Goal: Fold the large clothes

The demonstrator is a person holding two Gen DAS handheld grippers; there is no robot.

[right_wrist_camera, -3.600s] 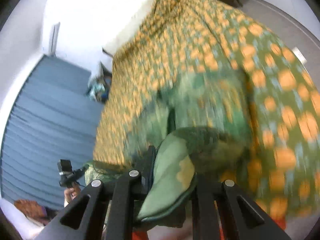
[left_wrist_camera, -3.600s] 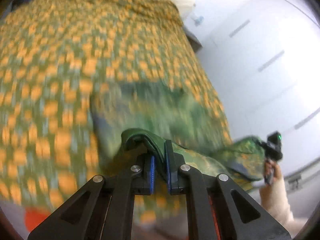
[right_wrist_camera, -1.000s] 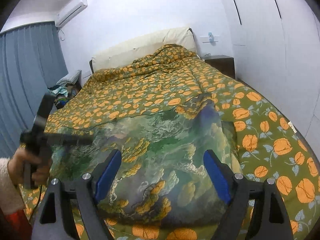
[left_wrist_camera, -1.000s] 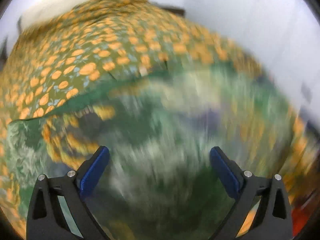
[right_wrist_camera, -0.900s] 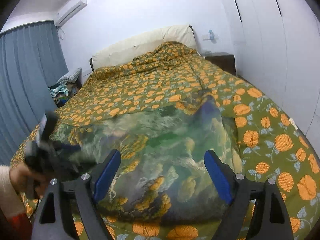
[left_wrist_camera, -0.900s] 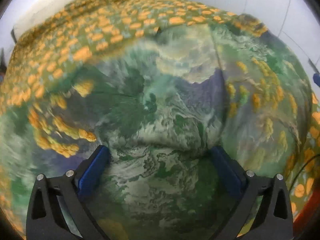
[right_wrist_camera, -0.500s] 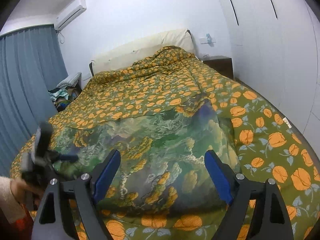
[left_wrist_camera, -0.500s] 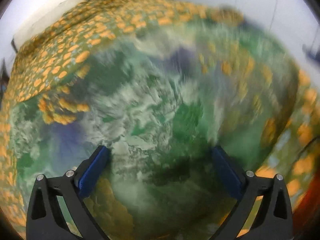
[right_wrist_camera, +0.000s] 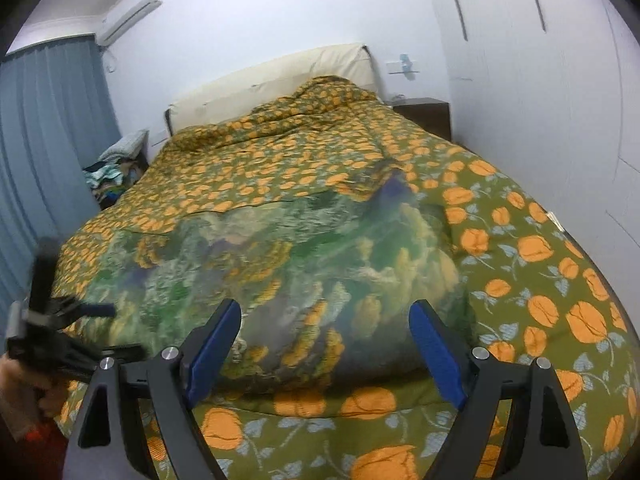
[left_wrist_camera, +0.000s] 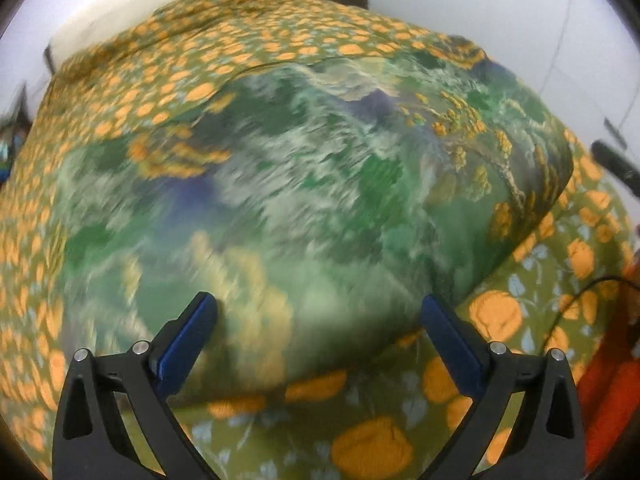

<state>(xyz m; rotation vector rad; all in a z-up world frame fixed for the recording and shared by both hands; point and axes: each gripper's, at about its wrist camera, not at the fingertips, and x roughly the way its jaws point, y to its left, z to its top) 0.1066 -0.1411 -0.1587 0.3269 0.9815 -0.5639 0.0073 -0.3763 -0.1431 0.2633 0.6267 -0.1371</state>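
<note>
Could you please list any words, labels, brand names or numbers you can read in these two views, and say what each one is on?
None can be read. The green printed garment, the orange-flowered bedspread, the air conditioner and both open claws, left and right, show no legible text; the left wrist view is motion-blurred.

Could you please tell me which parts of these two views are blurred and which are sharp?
Left wrist view: the green printed garment is motion-smeared, worst at centre and left; the gripper stays crisp. Right wrist view: sharper overall, headboard clear, though the garment's middle and the left gripper are smeared.
</note>
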